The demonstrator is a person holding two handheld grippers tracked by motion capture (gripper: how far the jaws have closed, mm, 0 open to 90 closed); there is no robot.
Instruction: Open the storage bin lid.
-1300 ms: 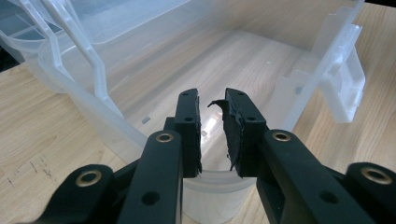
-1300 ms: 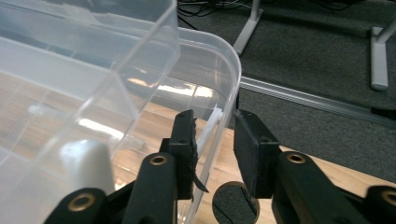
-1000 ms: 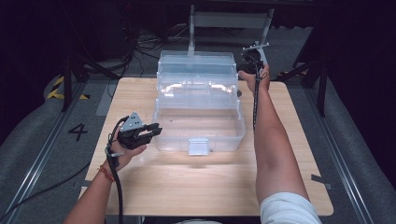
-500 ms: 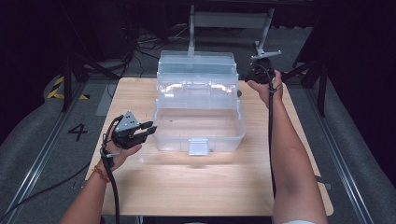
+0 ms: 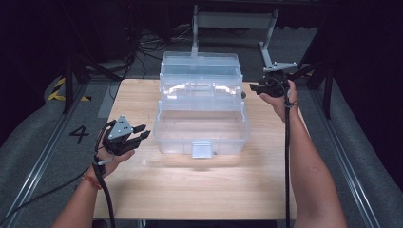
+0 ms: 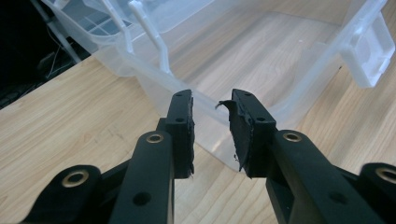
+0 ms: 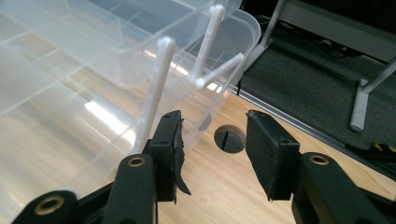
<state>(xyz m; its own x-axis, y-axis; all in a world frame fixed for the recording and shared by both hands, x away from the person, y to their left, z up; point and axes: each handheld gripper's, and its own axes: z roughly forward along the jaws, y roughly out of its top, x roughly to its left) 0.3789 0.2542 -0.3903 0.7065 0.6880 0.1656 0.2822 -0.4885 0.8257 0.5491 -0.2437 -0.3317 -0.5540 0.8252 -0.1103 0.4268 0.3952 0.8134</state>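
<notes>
A clear plastic tiered box stands open in the middle of the wooden table, its upper trays swung to the back. My left gripper hovers just left of the box's front corner, open and holding nothing; in the left gripper view its jaws point at the box wall. My right gripper is at the box's right side, level with the middle tray. Its jaws have just been opening, with nothing between them, beside a white hinge arm.
A white latch hangs on the box's front wall. A round cable hole is in the table by the right gripper. A metal stand is behind the table; dark floor and rails surround it.
My right gripper has drawn back from the box's rear right corner, toward the right and nearer the person. The left gripper has shifted slightly left, away from the box.
</notes>
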